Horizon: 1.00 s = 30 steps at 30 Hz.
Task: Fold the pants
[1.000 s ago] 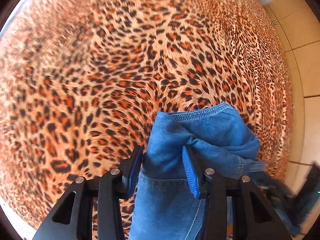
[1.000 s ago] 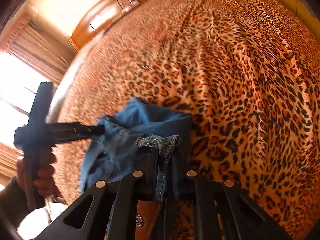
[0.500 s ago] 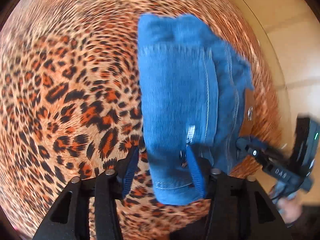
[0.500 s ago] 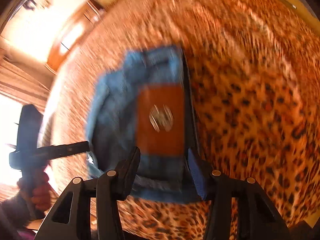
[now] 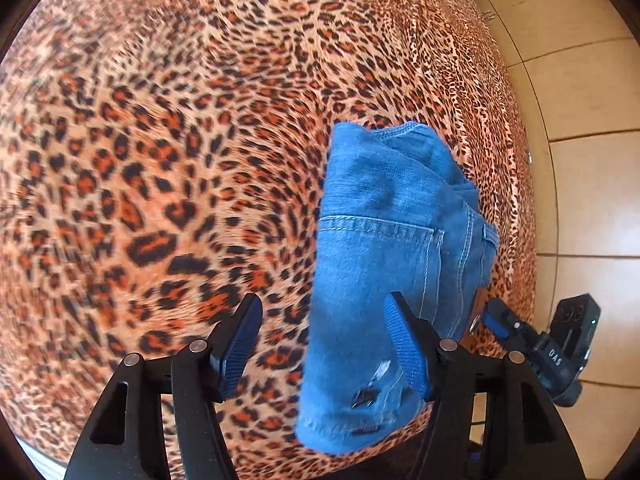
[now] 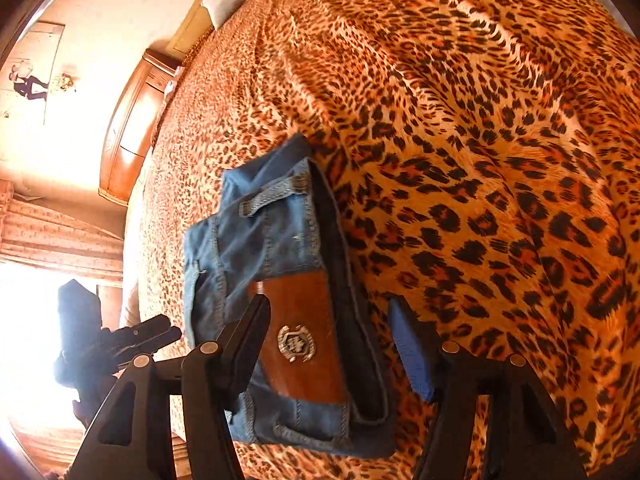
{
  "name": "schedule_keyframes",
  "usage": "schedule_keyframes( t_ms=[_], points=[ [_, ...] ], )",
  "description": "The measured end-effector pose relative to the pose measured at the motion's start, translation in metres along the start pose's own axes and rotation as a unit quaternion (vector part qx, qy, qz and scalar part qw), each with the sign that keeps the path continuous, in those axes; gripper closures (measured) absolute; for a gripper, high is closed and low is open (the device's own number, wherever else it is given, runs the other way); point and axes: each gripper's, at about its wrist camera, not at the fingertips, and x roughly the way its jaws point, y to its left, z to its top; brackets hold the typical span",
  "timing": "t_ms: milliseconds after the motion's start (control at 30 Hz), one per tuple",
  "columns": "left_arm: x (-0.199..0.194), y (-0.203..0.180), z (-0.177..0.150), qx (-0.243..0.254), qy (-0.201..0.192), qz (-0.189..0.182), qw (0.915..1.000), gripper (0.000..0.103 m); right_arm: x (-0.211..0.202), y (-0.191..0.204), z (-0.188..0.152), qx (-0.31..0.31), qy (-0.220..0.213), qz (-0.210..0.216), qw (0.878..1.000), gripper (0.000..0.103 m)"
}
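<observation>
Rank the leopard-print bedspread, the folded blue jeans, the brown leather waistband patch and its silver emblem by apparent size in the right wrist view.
1. Leopard-print bedspread
2. Folded blue jeans
3. Brown leather waistband patch
4. Silver emblem

Bright daylight — a blown-out window (image 6: 28,320) glares at left; fisheye edges bend, leopard bedspread (image 5: 160,160) slightly motion-blurred.

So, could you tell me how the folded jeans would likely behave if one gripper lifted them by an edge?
The jeans would probably flop open, since only stacked layers hold the fold. They look fairly heavy: thick denim with a leather patch. Slipping seems unlikely.
</observation>
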Motion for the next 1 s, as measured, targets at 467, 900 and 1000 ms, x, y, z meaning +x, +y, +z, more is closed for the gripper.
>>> schedule_keyframes(
  t_ms=[467,900,1000],
  points=[
    [0.071,-0.012,0.019,-0.028,0.051,-0.02,0.9981,0.037,0.062,0.019,0.003,-0.049,0.041,0.064,0.996,0.029],
    [0.01,-0.057,0.026,0.098,-0.092,0.065,0.9888,0.065,0.063,0.141,0.002,-0.242,0.015,-0.033,0.97,0.058],
    [-0.021,-0.052,0.043,0.099,-0.133,0.069,0.9838,0.065,0.064,0.169,0.017,-0.251,-0.003,-0.014,0.968,0.058]
  ],
)
